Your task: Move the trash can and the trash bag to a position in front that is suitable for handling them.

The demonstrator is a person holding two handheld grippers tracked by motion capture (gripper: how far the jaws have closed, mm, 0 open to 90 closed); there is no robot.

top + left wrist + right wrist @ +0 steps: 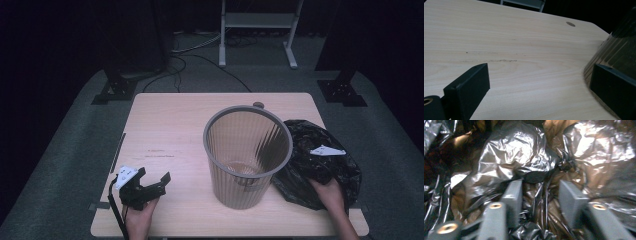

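Note:
A grey ribbed waste bin point(235, 186) stands upright and empty at the middle of the table. A crumpled black plastic bag point(345, 172) lies against the bin's right side. My right gripper point(540, 191) is pushed down into the bag point(516, 157), jaws apart with loose folds between them; its white top plate point(327, 150) shows above the plastic. My left gripper point(154, 175) rests at the front left, open wide with nothing between the jaws. In the left gripper view, the left gripper point(539, 72) looks across bare wood toward the bin's wall point(614, 50).
The wooden table point(165, 130) has a round cable hole point(258, 105) at its back edge behind the bin. On the carpet beyond it stand a white frame point(257, 30), black stand feet point(117, 87) and loose cables point(200, 57).

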